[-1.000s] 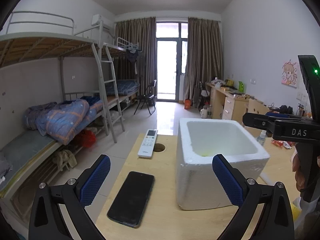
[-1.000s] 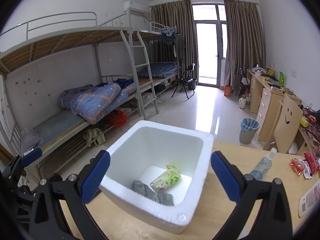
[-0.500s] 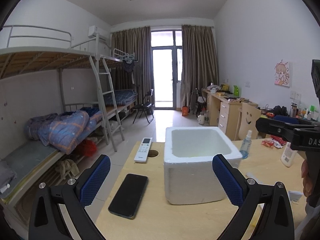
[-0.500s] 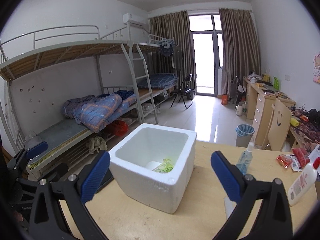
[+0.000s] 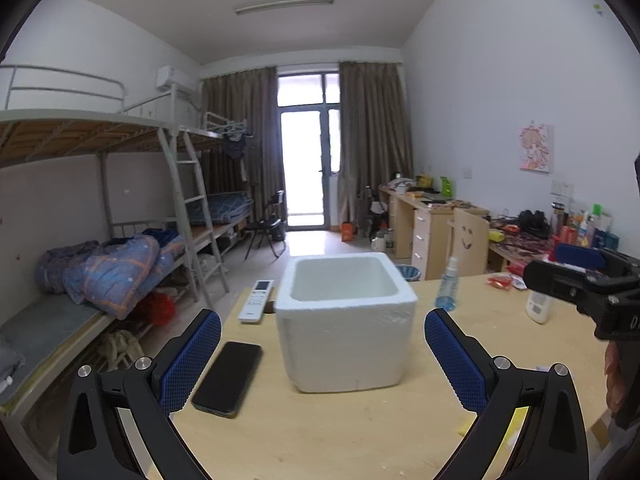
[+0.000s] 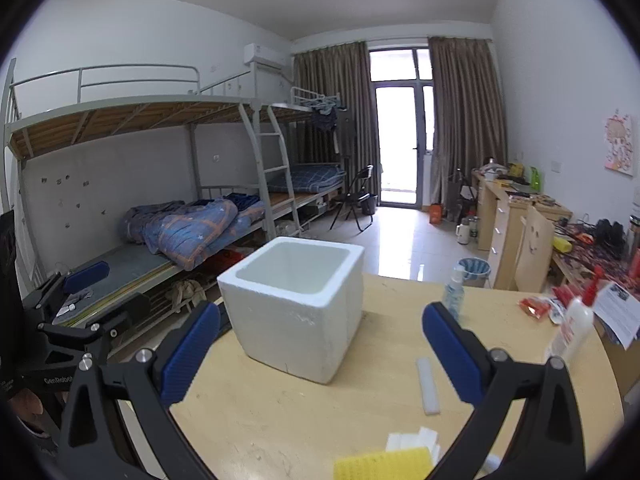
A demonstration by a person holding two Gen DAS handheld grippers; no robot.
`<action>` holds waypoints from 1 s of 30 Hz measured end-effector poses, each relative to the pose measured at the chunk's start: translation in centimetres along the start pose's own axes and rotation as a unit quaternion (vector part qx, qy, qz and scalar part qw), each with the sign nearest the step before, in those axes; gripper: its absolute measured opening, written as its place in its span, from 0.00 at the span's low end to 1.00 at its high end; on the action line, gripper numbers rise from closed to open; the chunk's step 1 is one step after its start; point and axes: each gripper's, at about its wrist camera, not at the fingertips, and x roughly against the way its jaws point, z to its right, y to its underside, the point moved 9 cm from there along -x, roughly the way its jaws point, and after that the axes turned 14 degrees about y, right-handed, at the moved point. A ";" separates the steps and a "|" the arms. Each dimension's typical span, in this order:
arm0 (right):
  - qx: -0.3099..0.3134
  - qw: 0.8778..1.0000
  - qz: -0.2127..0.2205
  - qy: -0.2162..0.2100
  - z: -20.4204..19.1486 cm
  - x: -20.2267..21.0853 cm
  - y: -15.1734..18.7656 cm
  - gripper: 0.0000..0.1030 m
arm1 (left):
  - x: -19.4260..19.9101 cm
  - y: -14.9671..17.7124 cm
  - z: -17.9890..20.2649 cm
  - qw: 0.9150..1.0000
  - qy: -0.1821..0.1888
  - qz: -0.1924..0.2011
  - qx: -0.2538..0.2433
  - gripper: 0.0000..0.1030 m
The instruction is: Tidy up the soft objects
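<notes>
A white foam box (image 5: pixel 344 320) stands on the wooden table (image 5: pixel 320 432); it also shows in the right wrist view (image 6: pixel 296 308). Its inside is hidden from both views now. My left gripper (image 5: pixel 322 360) is open and empty, held back from the box. My right gripper (image 6: pixel 320 354) is open and empty, also held back from the box. A yellow sponge (image 6: pixel 380 466) and a white foam piece (image 6: pixel 412 440) lie on the table near the right gripper.
A black phone (image 5: pixel 228 378) and a white remote (image 5: pixel 256 300) lie left of the box. A spray bottle (image 6: pixel 454 292), a white bottle (image 6: pixel 572 326), a white bar (image 6: pixel 427 384) and snack packets (image 6: pixel 536 306) lie to the right. Bunk beds stand beyond the table's left edge.
Both grippers have pulled back and away from the box. The grey cloth and green packet seen inside it earlier are now out of sight.
</notes>
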 end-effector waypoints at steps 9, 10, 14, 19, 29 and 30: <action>-0.013 1.000 0.014 0.016 2.3 2.3 2.8 1.00 | 0.2 2.0 2.8 0.999 0.038 0.010 0.001 0.99; -0.014 1.000 0.016 0.017 2.5 2.5 3.1 1.00 | 0.2 2.3 3.1 0.999 0.044 0.011 0.000 0.99; -0.018 0.999 0.018 0.030 3.2 3.4 4.5 1.00 | 0.3 3.3 3.9 0.998 0.057 0.016 0.002 0.99; -0.017 0.999 0.024 0.042 4.3 4.5 6.4 0.99 | 0.2 4.3 4.6 0.997 0.074 0.024 0.018 0.99; -0.047 0.996 0.013 0.075 7.6 4.5 10.3 1.00 | -0.8 7.4 6.8 0.995 0.099 0.027 0.017 0.99; -0.049 0.996 0.011 0.076 7.9 4.5 10.6 1.00 | -0.9 7.7 7.0 0.994 0.100 0.031 0.017 0.99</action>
